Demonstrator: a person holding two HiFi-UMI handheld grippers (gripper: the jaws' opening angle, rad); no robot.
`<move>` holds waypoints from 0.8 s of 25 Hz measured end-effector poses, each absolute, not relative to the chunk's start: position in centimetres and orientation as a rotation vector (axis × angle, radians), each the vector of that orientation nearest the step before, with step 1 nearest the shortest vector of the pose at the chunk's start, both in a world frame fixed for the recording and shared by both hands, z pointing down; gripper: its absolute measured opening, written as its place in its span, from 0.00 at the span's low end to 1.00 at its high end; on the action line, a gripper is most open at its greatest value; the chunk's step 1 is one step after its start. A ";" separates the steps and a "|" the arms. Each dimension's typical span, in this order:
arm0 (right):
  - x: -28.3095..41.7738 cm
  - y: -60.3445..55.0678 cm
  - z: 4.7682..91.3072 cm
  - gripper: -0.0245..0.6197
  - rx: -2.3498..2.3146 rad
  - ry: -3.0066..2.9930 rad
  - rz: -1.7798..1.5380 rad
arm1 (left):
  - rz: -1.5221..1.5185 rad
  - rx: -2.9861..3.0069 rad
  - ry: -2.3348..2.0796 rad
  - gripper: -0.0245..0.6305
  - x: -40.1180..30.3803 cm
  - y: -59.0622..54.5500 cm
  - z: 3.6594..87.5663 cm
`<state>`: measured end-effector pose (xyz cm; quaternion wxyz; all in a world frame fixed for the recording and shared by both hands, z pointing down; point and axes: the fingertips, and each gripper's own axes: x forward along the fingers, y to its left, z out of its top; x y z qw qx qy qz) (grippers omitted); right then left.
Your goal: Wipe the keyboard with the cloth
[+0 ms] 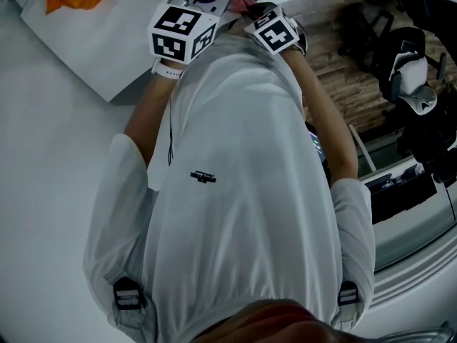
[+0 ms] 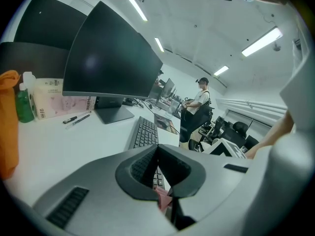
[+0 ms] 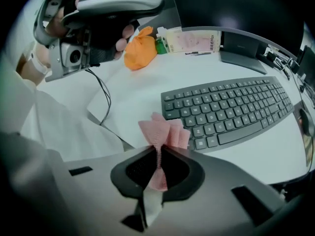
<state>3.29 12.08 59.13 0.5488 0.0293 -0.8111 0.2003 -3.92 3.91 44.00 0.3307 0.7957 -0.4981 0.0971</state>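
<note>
The keyboard point(image 3: 231, 107) lies on the white desk point(image 3: 147, 77), its long axis running left to right across the right gripper view. It sits just ahead and to the right of the pink cloth point(image 3: 165, 132). The right gripper point(image 3: 158, 149), jaws clamped on that cloth, looks the nearer for wiping. The left gripper point(image 2: 157, 150), jaws together, hangs off to the left.

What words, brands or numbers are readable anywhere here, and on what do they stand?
Nothing here can be read for certain.
Shirt logo: small black print, too blurred to read.
Pink-and-white pack: printed lettering, too small to read.
Keyboard: key legends too small to read.
Marker cubes: black-and-white square patterns only, no words.
</note>
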 end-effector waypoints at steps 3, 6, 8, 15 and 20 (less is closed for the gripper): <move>2.2 13.2 58.1 0.09 0.007 -1.947 0.504 | 0.257 2.067 -1.313 0.07 -4.3 4.0 44.1; 1.2 13.8 57.6 0.09 -0.046 -1.969 0.488 | 0.256 2.055 -1.328 0.07 -4.7 4.1 44.1; 0.4 14.4 57.2 0.09 -0.103 -1.996 0.496 | 0.256 2.046 -1.341 0.07 -5.1 4.2 44.2; -0.7 14.8 57.1 0.09 -0.196 -2.002 0.501 | 0.246 2.010 -1.391 0.07 -6.0 4.1 44.1; 0.0 11.3 58.7 0.09 -0.086 -1.964 0.492 | 0.247 2.002 -1.404 0.07 -6.5 4.0 44.2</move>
